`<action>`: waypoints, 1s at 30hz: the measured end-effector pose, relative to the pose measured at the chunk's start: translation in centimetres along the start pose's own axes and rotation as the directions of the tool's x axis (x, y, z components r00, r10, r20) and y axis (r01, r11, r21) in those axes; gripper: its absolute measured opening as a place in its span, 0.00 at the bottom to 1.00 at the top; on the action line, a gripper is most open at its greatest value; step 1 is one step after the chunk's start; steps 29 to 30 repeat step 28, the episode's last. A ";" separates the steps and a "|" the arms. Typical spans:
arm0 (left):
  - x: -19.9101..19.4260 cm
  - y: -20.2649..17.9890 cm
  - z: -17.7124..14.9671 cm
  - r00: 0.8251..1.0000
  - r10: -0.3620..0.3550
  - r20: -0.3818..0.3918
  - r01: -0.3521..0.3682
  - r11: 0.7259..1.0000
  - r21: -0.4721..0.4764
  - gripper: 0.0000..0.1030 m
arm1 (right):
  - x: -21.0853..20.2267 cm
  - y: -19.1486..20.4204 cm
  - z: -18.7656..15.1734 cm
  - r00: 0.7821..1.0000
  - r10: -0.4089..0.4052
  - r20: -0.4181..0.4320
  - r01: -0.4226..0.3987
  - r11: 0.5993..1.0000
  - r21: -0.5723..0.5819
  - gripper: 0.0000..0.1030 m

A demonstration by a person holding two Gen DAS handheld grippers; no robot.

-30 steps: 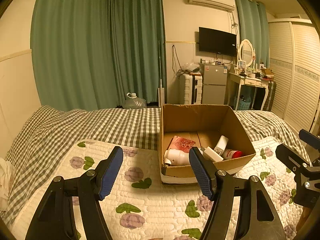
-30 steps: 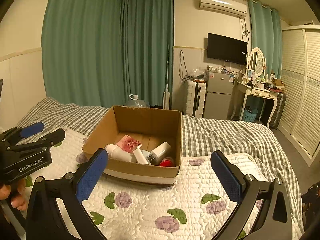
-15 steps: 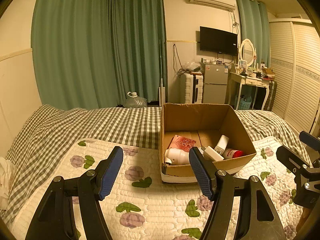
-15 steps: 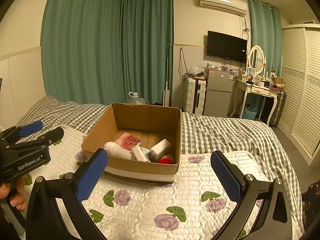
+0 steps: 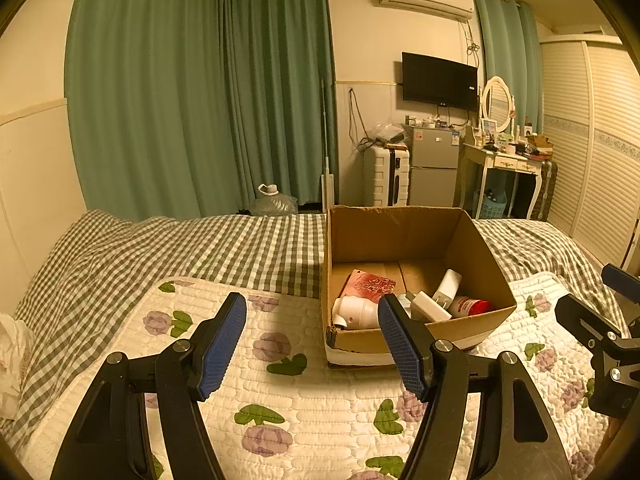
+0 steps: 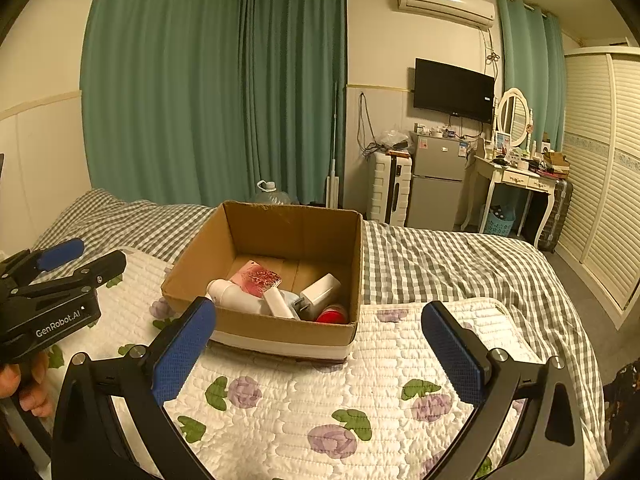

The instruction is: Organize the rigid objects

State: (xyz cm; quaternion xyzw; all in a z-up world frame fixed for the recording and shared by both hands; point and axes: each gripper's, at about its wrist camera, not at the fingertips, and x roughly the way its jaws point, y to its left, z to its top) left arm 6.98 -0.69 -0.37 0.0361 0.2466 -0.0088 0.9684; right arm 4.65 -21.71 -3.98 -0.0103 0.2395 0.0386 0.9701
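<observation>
- Box [image 6: 276, 236] sits on the quilt [image 6: 360, 400], holding bottles [image 6: 236, 296] and a charger [image 6: 320, 290].
- Left gripper [image 5: 312, 340] near the box: jaws apart, empty.
- Right gripper [image 6: 320, 344] likewise.

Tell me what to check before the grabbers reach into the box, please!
1. Left gripper open, nothing between its pads: ok.
2. Right gripper open and empty: ok.
3. Cardboard box upright on the floral quilt, top open: ok.
4. White bottle, pink phone case, white charger and red-capped item lie inside: ok.
5. Items loose, not tangled: cannot tell.
</observation>
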 end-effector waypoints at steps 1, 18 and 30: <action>0.0 0.0 0.0 1.000 0.000 0.000 0.000 1.000 -0.001 0.69 | 0.0 0.0 0.0 1.000 -0.001 -0.001 0.001 1.000 0.001 1.00; -0.3 -0.5 0.0 1.000 -0.009 0.001 0.009 1.000 0.007 0.69 | -0.2 -0.6 0.1 1.000 -0.020 -0.007 0.020 1.000 0.012 1.00; -0.5 -0.9 -0.1 1.000 -0.020 0.005 0.020 1.000 0.012 0.69 | -0.1 -0.6 0.0 1.000 -0.018 -0.011 0.018 1.000 0.016 1.00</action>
